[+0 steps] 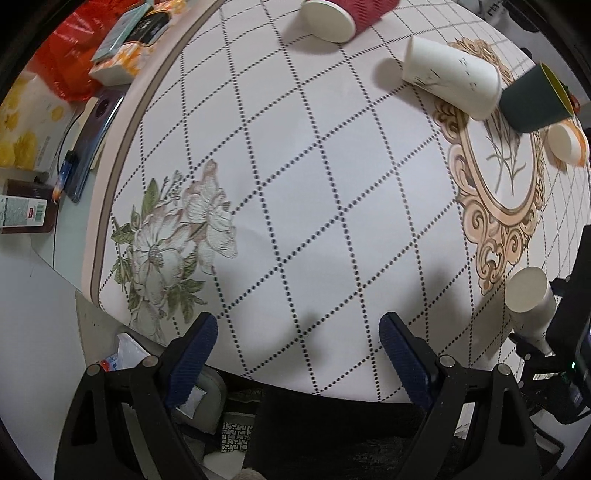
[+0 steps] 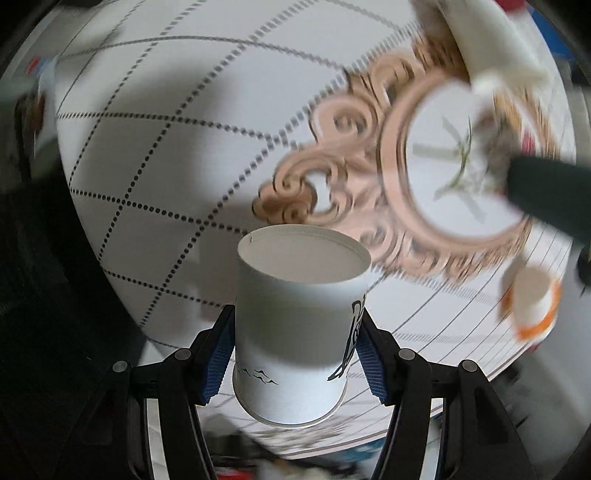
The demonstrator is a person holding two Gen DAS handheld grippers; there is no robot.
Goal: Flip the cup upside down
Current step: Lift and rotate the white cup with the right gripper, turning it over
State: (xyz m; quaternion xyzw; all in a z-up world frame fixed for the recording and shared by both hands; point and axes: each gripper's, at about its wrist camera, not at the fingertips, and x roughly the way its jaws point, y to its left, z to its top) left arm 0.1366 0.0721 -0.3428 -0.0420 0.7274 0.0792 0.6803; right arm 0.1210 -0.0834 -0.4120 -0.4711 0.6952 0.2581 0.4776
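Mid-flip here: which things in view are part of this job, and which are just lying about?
In the job:
right gripper
white cup clamped in it

Lying about:
left gripper, open
red cup
second white cup
dark green cup
orange cup
phone

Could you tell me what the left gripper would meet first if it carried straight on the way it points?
Probably just the bare tablecloth: the open left gripper has nothing between its fingers, and the nearest cups lie farther off; depth is unclear.
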